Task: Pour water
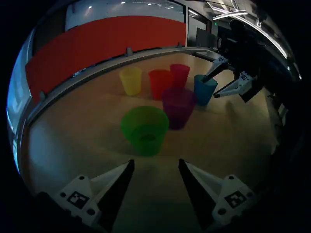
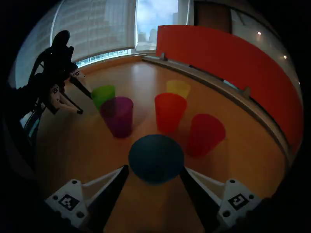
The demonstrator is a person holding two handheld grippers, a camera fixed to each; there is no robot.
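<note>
The left hand-held gripper [image 1: 156, 163] has its fingers apart and holds nothing. It faces the translucent green plastic cup [image 1: 145, 128], which stands upright on the wooden worktop [image 1: 70, 132] beside the translucent purple plastic cup [image 1: 178, 105]. The right hand-held gripper [image 2: 153, 167] has its fingers apart, with the translucent blue plastic cup [image 2: 156, 153] between the tips. Contact with this cup cannot be confirmed.

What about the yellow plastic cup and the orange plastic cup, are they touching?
Apart. The left gripper view shows wooden table between the yellow plastic cup and the orange plastic cup.
</note>
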